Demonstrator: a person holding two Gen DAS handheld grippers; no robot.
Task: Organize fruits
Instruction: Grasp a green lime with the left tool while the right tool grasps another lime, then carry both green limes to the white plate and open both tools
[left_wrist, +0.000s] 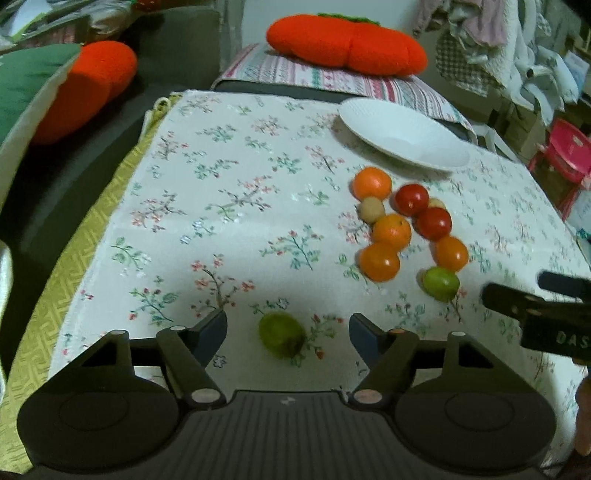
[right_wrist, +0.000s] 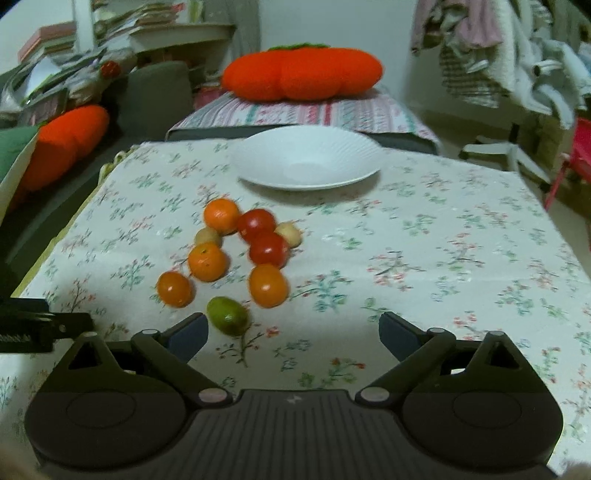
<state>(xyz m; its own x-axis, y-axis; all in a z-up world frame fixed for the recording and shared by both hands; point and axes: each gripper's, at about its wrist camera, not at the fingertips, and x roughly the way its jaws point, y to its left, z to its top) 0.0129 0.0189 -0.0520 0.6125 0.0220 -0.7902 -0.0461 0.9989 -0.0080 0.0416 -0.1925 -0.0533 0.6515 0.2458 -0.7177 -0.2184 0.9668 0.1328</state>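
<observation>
Your left tool (left_wrist: 288, 325) gapes wide, empty, one green fruit (left_wrist: 281, 334) on the desk (left_wrist: 221, 206) between its fingers. Right of centre cluster four orange fruits (left_wrist: 391, 231), two red (left_wrist: 412, 199), two beige (left_wrist: 372, 209), another green (left_wrist: 440, 283), below the white plate (left_wrist: 402, 136). Your right tool (right_wrist: 293, 330) is also wide, holding nothing.

table: floral tablecloth (right_wrist: 443, 236) over a yellow patterned cloth (left_wrist: 74, 266) | behind: dark sofa (left_wrist: 177, 48) with two orange plush cushions (right_wrist: 303, 74) (left_wrist: 92, 85), one on a striped blanket (right_wrist: 332, 110) | wall: plain white (right_wrist: 332, 22) | right: heaped laundry (right_wrist: 498, 55), red plastic chair (left_wrist: 565, 151) | left: stacked books and papers (right_wrist: 74, 37)
</observation>
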